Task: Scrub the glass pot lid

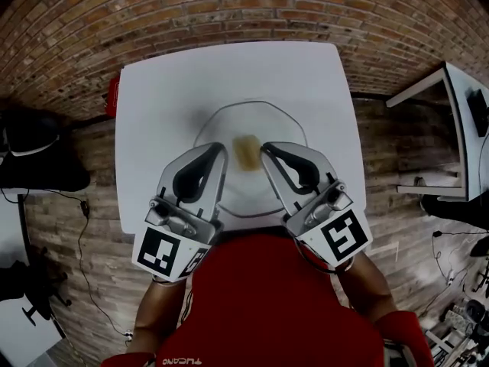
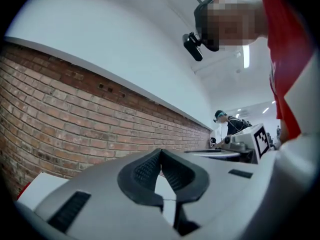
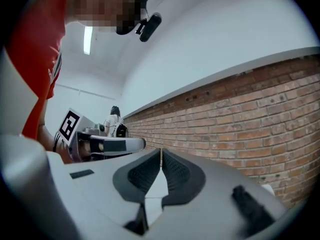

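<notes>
On the white square counter (image 1: 153,98), the round clear glass pot lid (image 1: 252,121) lies flat, midway between the left and right edges and somewhat nearer the near edge than the far one. A small tan rectangular sponge (image 1: 246,152) lies on the lid, close to its middle.

The left tool (image 1: 221,148), a grey two-jaw gripper with black pads and a marker cube at its rear, is seen in the head view over the lid's near left part, with its tips just left of the sponge. The matching right tool (image 1: 266,148) is over the lid's near right part, its tips just right of the sponge. Both point away from the person, whose red shirt (image 1: 283,304) fills the bottom of that view.

In the left gripper view, the left tool (image 2: 160,152) has its jaws pressed together with nothing between them. It looks level toward a red brick wall (image 2: 75,119). In the right gripper view, the right tool (image 3: 161,151) likewise has its jaws closed on nothing and faces the same wall. Neither view shows the lid or the sponge, so both tools are held up off the counter.

A small red object (image 1: 112,96) sticks out at the counter's left edge, near the far corner.
</notes>
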Demonstrator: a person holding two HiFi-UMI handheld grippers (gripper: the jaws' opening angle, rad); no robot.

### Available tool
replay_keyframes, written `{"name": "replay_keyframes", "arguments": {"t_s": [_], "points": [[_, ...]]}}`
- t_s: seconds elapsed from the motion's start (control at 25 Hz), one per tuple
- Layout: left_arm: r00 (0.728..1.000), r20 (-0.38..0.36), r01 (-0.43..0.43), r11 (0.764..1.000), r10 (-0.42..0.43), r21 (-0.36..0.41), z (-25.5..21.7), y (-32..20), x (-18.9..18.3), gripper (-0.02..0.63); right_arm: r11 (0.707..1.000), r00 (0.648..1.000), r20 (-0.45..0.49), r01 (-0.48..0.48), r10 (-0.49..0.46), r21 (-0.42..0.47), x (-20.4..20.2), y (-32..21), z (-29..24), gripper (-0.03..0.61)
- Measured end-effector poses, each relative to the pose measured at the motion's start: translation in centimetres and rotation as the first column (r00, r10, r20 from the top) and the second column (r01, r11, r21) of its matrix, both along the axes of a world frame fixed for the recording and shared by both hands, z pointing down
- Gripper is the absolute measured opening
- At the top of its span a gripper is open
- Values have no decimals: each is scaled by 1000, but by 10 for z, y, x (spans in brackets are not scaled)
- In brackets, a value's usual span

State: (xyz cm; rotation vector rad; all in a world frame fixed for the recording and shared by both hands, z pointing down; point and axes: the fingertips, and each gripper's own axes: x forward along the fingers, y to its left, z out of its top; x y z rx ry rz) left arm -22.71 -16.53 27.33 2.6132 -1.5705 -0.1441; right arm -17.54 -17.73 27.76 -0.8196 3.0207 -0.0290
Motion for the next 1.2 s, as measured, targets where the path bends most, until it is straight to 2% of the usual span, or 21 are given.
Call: {"name": "replay_keyframes", "arguments": {"t_s": [0.16,0.32,0.6,0.76,0.96,1.2], "points": [[999,41,11,1000,-12,27,-8,2,15,18,998,1000,21,20,-22,58,5,2,-15,31],[998,45,33,998,-35,50,-17,3,20,17,995,998,38,49,-53,84,6,4,-22,29],[998,45,50,997,-53,50,-19,3,21,17,995,998,37,55,-58,79,6,5,-21,29],[999,34,30,994,-34,107,-26,2,25,17,996,998,39,56,-59,68,8,6,-19,28],[999,33,25,999,-26,41,-16,2,29,17,997,998,37,52,-54,61,13,7,-19,29],[999,30,18,999,-20,44,-17,6,33,17,997,998,43,44,-47,60,17,10,-20,28]]}}
